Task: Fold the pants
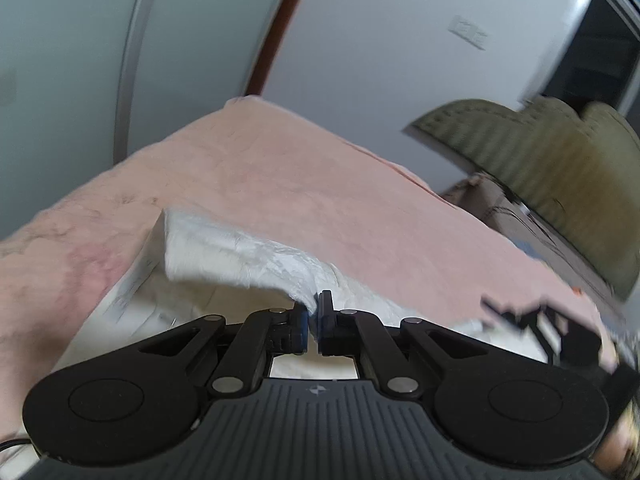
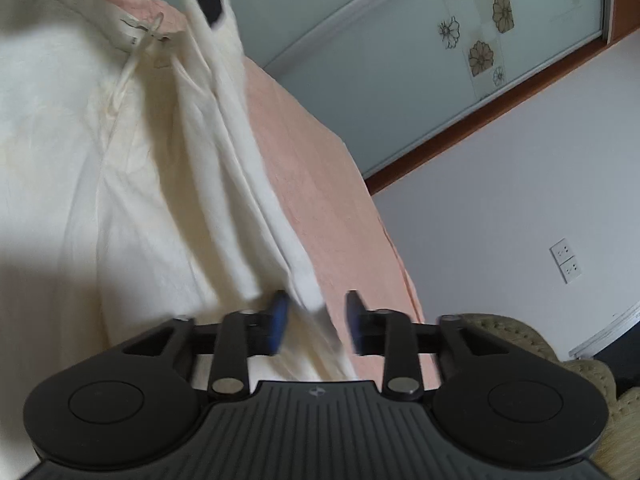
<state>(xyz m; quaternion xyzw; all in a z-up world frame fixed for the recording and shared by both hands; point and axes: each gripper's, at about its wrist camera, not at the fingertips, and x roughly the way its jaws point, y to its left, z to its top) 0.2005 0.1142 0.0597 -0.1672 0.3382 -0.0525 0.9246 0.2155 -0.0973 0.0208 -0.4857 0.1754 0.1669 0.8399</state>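
Item: cream-white pants (image 2: 132, 168), spread on a pink bedcover (image 1: 280, 184); cloth lies directly ahead of and beneath both tools.

Left gripper (image 1: 313, 322): jaws closed tight on a pinched ridge of the pants' fabric; the fold rises between the blue pads and runs off to the left as a raised, crumpled band; flat cloth lies below the fingers.

Right gripper (image 2: 318, 320): jaws parted, blue pads standing apart; a narrow strip of the pants' edge passes through the gap, loose, pressed by neither pad that can be seen; pink bedcover just beside it on the right.

Left wrist view only: an olive ribbed cushion or chair back (image 1: 532, 160) beyond the bed's far edge; a blurred black object, apparently the other tool, at the right over the cloth; a wall socket (image 1: 468, 32) on a white wall.

Right wrist view only: the waistband end with a knotted drawstring (image 2: 148, 36) at upper left; a blurred black tool tip at the top, on a lifted pleat of fabric that stretches from there down to the right gripper; sliding door panels with flower decals (image 2: 484, 36); a brown frame; a double wall socket (image 2: 566, 260).

Condition of item: pale, thin, creased; long soft folds running lengthwise; faint yellowish marks; motion blur on the lifted part.
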